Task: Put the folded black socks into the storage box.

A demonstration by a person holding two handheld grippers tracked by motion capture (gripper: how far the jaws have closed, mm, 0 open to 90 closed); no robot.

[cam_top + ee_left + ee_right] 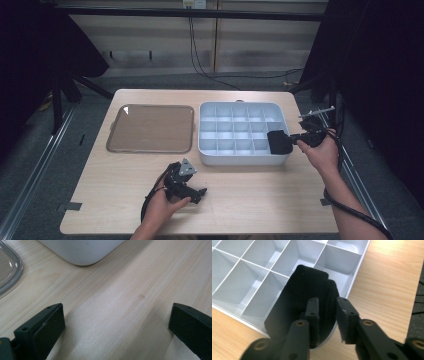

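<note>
Centrally in the high view sits a clear lid (150, 128) beside the white divided tray (240, 107). At right, the black pouch (279, 142) lies in the tray's corner compartment, between the right gripper's (327, 312) slackened jaws. Lower down, the left gripper (117, 322) gapes empty.

Clear lid (150, 128) lying flat on wooden table (250, 190), left side

Even overhead light brightens the table (240, 200); the surroundings fall dark, and both close views blur softly near the bottom edge.
</note>
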